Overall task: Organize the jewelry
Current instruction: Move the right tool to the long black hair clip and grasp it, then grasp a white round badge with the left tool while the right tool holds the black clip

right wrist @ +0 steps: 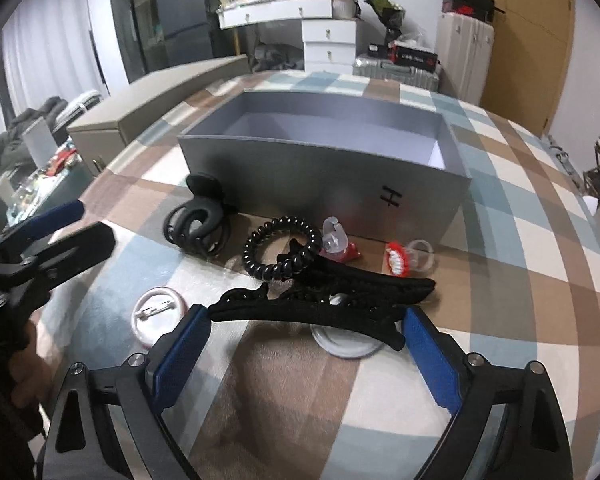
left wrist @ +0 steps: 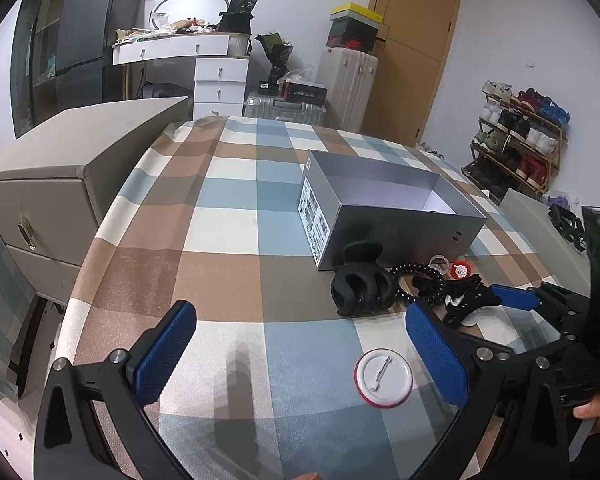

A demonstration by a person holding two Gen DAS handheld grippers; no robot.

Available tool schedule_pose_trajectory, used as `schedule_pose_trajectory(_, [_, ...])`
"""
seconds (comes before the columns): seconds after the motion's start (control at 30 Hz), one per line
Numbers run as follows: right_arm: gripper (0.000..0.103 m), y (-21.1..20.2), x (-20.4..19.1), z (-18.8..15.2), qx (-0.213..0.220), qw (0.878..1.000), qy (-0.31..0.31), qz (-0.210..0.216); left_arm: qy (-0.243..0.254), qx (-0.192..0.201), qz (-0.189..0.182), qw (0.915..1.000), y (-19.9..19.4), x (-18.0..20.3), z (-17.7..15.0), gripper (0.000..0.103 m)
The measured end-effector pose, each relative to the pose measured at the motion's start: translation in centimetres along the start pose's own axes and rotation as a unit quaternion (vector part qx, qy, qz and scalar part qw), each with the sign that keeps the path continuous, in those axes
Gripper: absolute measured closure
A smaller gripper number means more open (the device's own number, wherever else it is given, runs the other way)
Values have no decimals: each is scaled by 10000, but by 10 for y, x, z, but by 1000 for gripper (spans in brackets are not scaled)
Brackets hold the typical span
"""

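Note:
An open grey box stands on the checked tablecloth. In front of it lie a black claw clip, a black spiral hair tie, a red and white ring, a clear and red ring and a white pin badge. My right gripper is shut on a long black hair clip, held across its blue pads above another white badge. My left gripper is open and empty above the cloth.
A beige drawer cabinet stands against the table's left side. Behind are a white dresser, suitcases, a wooden door and a shoe rack. The left gripper shows at the left of the right wrist view.

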State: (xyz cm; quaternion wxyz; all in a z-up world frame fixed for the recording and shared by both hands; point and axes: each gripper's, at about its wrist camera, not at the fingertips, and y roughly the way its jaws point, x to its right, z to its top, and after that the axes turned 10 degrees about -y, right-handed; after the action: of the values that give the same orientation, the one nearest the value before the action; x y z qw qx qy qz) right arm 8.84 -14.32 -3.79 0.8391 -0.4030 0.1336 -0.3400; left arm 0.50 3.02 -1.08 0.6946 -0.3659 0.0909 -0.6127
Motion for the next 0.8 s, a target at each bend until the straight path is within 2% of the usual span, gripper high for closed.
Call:
schedule_pose_trajectory(0.2, [6,-16,14,-6,372,9983,263,356,119,-91,67,9999,3,6,-1,1])
schedule_pose_trajectory(0.37, [6,-32,24,-7,750,9952,444,451,600,-329,345,9971,7,23,-7,1])
schedule_pose_trajectory(0.6, [6,-36,31,-8,804,9946,499,426,1039,-870,94,9907,12,37,-18,1])
schedule_pose_trajectory(0.8, [6,-38,31,-9,806,9947,479,427,1306,-925,-151,9870,6,43,-23,3])
